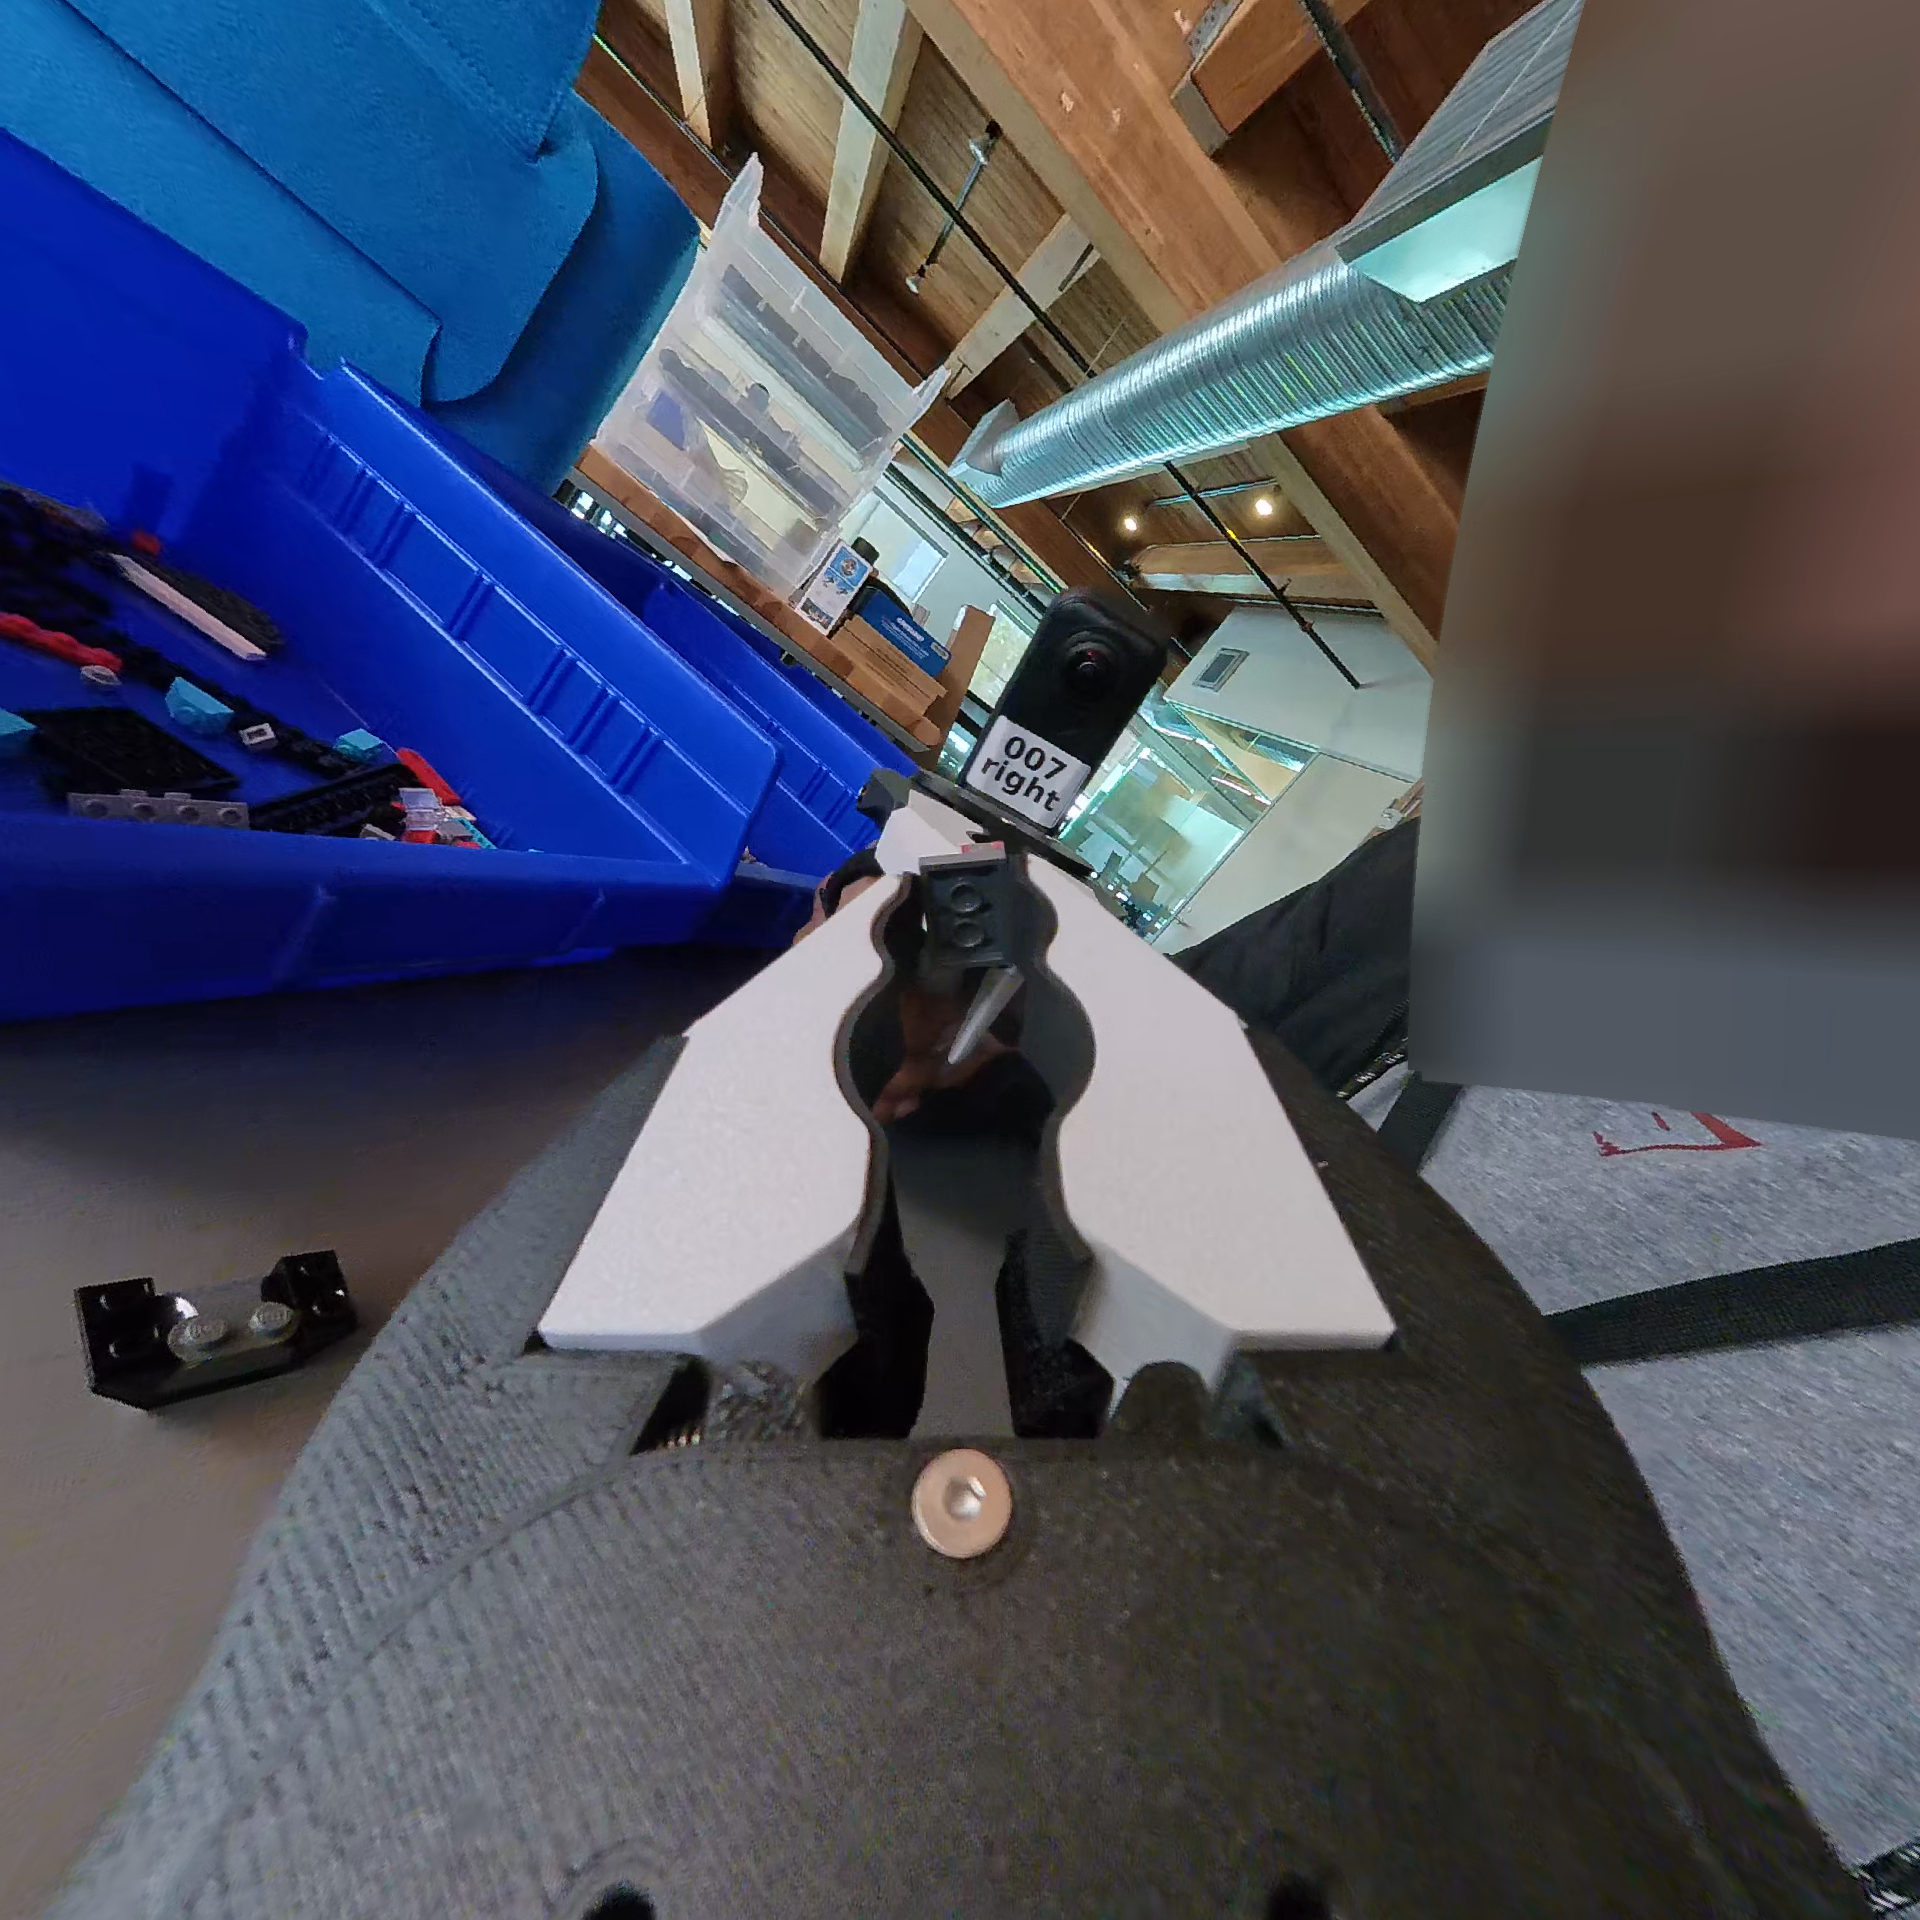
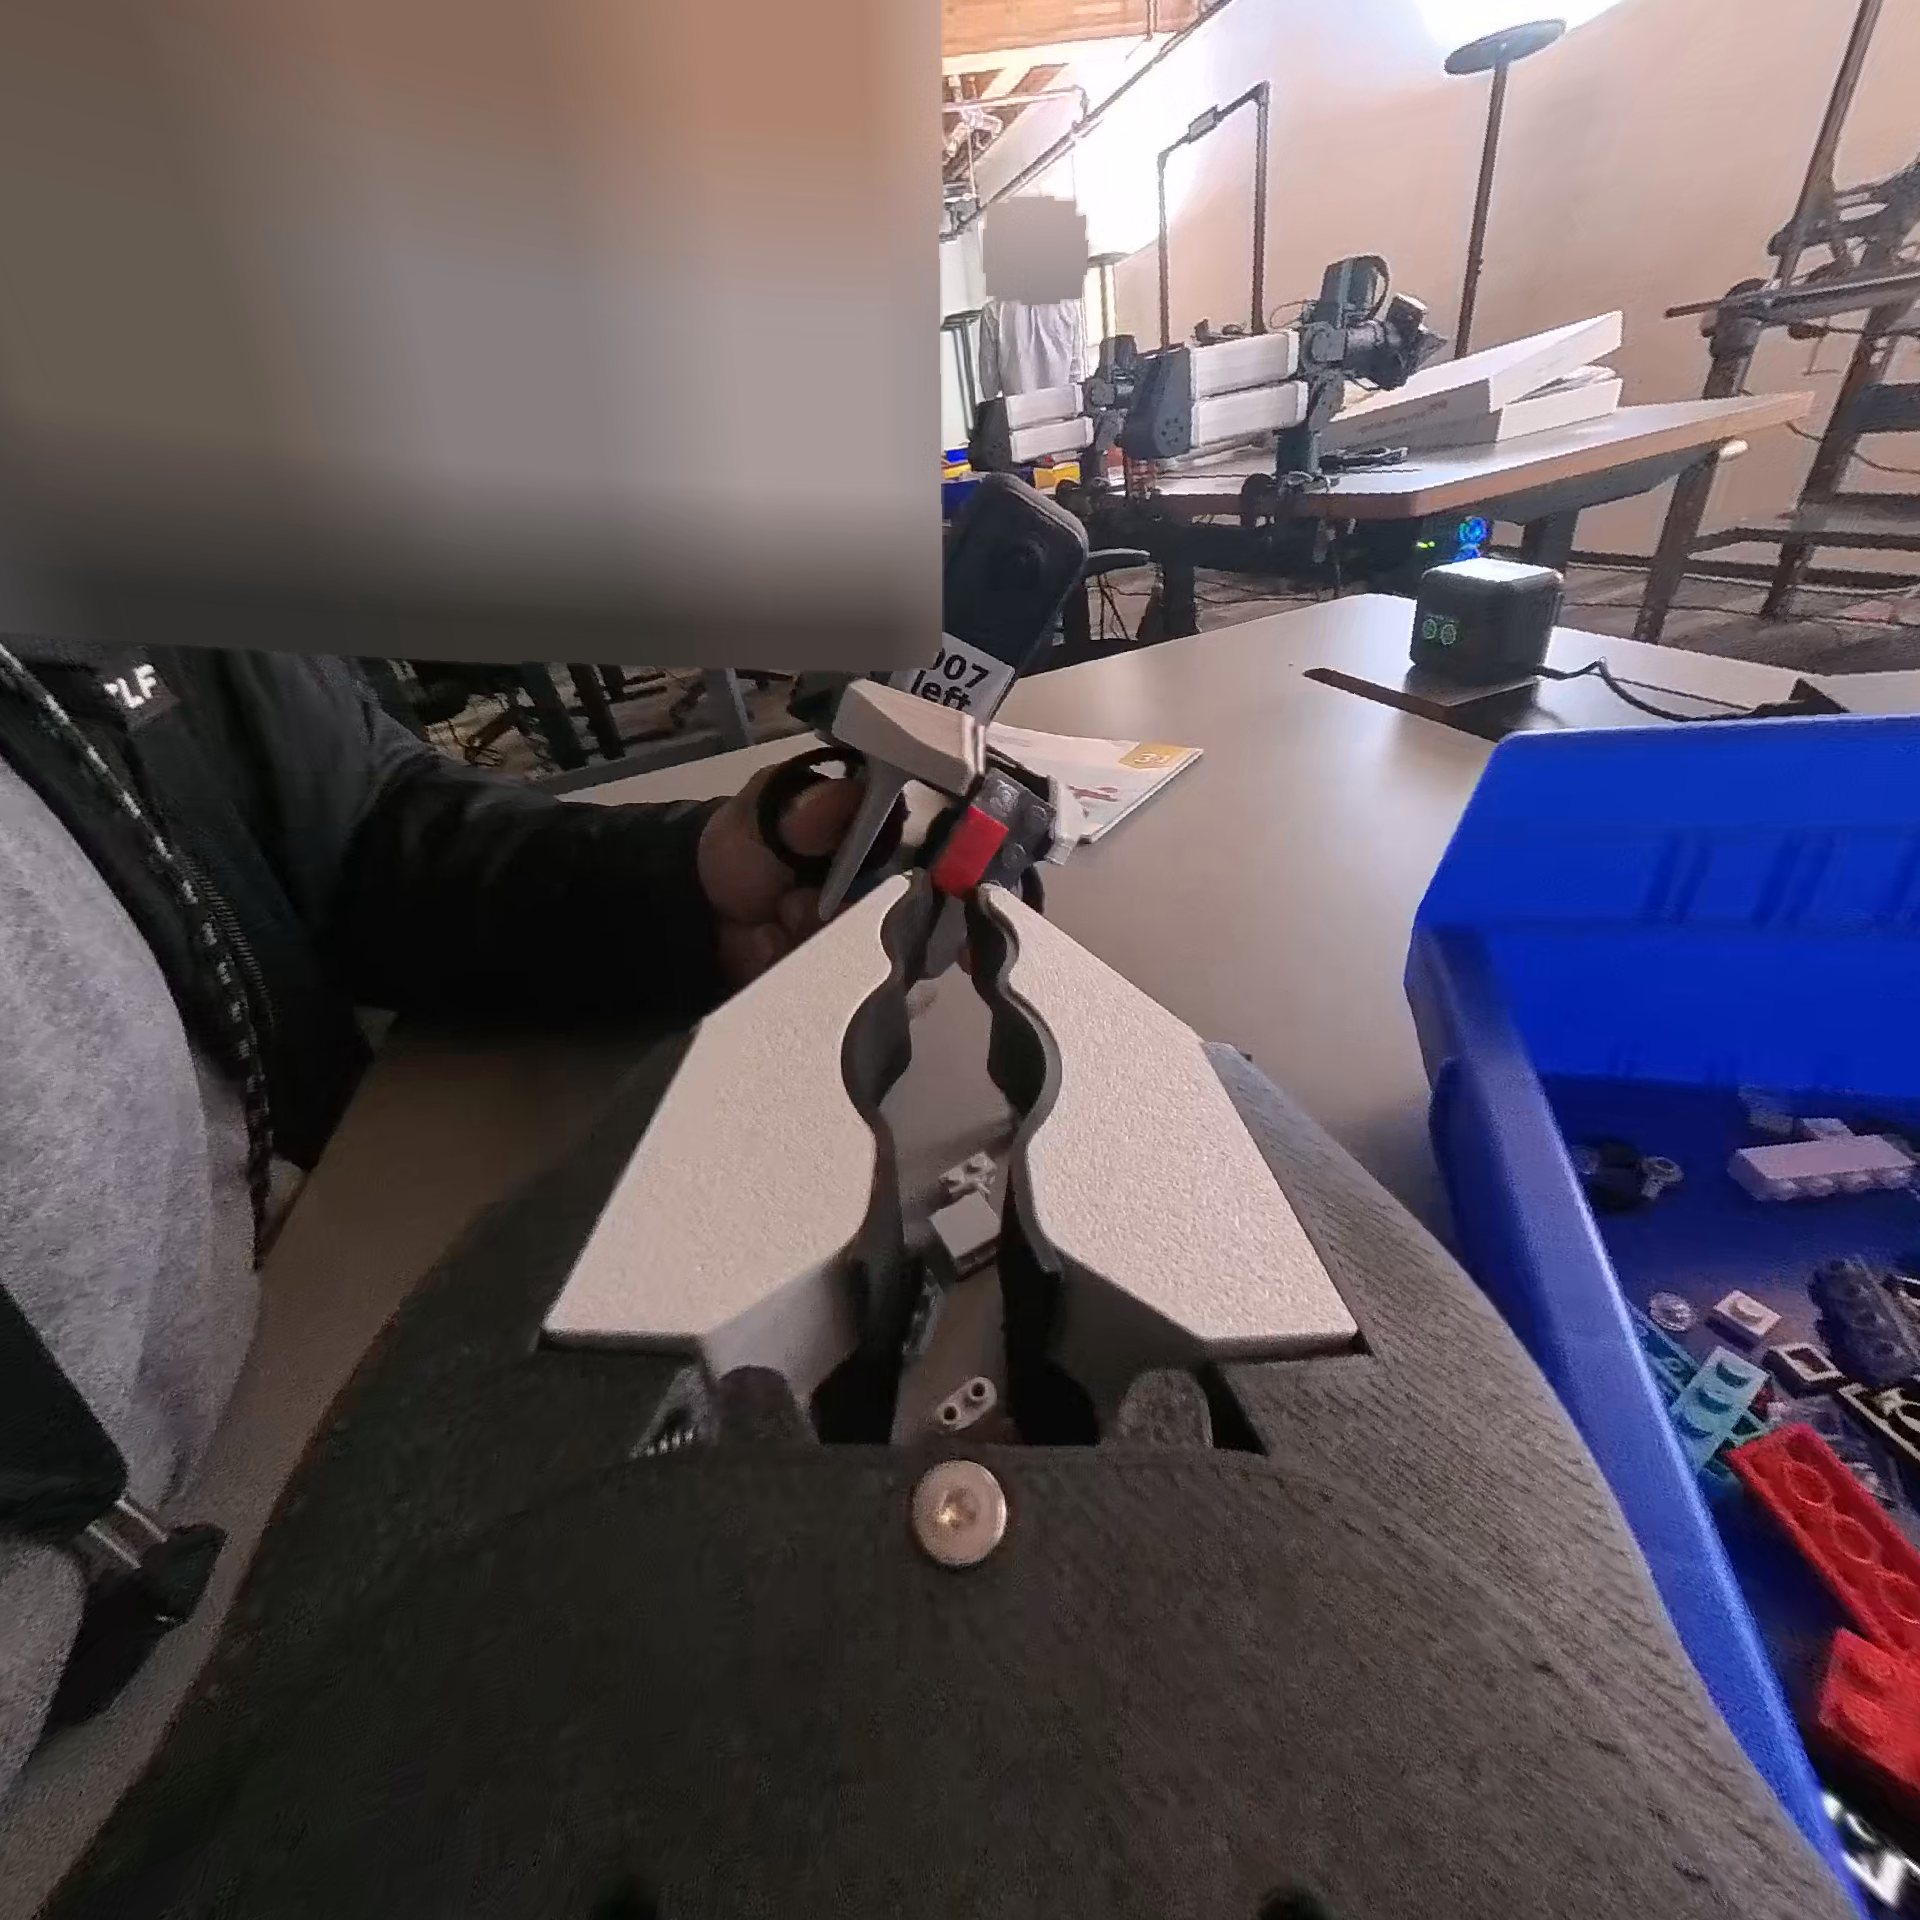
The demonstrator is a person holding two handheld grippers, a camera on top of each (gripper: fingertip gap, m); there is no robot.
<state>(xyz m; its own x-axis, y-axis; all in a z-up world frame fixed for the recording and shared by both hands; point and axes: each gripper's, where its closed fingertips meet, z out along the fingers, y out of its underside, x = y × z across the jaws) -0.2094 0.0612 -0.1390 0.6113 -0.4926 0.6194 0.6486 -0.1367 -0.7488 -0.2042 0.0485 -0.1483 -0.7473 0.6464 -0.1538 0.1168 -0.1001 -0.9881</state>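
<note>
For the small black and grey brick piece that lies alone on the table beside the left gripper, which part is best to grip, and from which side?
Probably grip the black and grey brick assembly across its long side faces, coming from above. It lies flat on the table, studs up, with free space around it. The raised black ends make the top uneven, so the flat sides look like the surer hold.

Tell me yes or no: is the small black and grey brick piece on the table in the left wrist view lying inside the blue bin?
No, the black and grey brick piece lies on the bare table, outside the blue bin.
</note>
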